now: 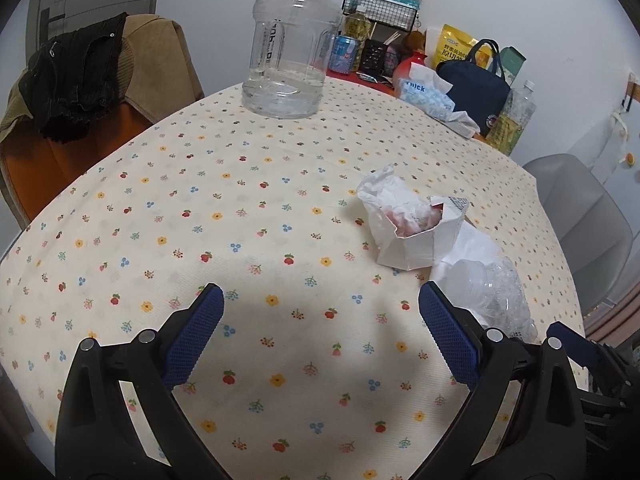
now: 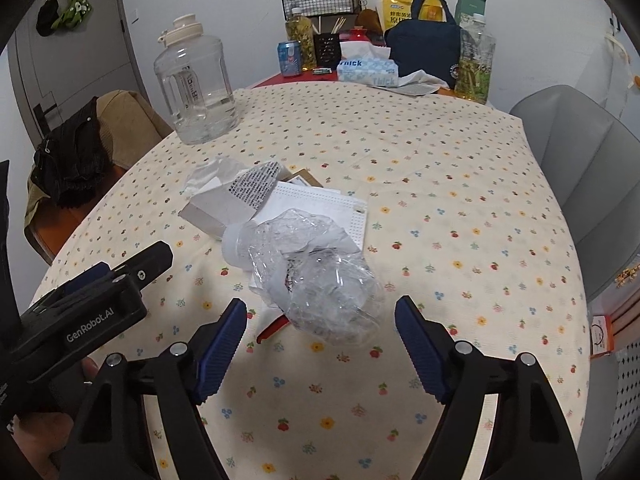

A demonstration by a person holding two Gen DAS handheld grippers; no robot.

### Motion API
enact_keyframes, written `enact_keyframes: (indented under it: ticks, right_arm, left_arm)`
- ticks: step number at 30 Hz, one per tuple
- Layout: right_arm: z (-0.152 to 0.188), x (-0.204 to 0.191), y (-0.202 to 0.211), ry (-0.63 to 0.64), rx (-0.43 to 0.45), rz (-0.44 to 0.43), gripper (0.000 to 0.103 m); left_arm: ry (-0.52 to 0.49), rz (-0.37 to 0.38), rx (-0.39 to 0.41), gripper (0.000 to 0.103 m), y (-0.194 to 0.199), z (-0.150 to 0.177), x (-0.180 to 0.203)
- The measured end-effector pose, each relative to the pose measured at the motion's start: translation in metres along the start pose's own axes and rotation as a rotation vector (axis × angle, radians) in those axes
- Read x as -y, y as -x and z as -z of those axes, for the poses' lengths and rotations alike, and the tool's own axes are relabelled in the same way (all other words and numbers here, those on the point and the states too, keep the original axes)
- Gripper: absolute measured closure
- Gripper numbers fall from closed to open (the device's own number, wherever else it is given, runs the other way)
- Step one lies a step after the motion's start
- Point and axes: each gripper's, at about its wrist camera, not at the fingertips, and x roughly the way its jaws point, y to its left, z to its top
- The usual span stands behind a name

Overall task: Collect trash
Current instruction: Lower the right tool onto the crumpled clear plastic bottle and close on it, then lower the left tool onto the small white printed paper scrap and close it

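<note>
Floral table [image 2: 440, 184] has a little trash pile mid-table: a torn white carton [image 2: 224, 204] stuffed with tissue, a flat white mask [image 2: 320, 204], then a crushed clear bottle [image 2: 320, 280] on top, nearest. Right gripper [image 2: 320, 322] jaws spread, nothing held; left gripper [image 1: 320, 312] jaws released too.

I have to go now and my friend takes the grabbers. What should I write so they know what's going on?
Left gripper: open, holding nothing, over bare tablecloth.
Right gripper: open, holding nothing, fingers either side of the near end of the crushed plastic bottle, not gripping it.
Trash sits in one pile mid-table: the bottle on top of a sheet of paper, with a torn white carton behind it.
Done: nothing collected yet.
Left: pick up the bottle, carton and paper. No bin is in view.
</note>
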Motion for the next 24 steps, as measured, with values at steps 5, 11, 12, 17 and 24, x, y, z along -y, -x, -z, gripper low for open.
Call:
enact_keyframes:
  ticks: [5,11,12,17,24]
  right_arm:
    - [0.0,-0.005,-0.014,0.015,-0.023,0.006,0.035]
    - [-0.004,-0.009,-0.002,0.04,0.018,0.004,0.066]
    - [-0.005,-0.007,0.001,0.036,0.023,-0.002,0.067]
    - [-0.004,0.003,0.017,0.018,0.045,-0.005,0.072]
    - [-0.001,0.026,0.034,-0.034,0.067,0.004,0.072]
  left_arm:
    - [0.0,-0.002,-0.004,0.006,-0.001,0.0,-0.004]
    - [0.002,0.003,-0.003,0.006,0.0,-0.001,-0.005]
    - [0.001,0.005,-0.002,0.006,0.0,-0.001,-0.004]
    - [-0.018,0.013,0.001,0.006,0.003,0.0,0.005]
    - [-0.052,0.037,-0.001,0.006,0.003,0.003,0.023]
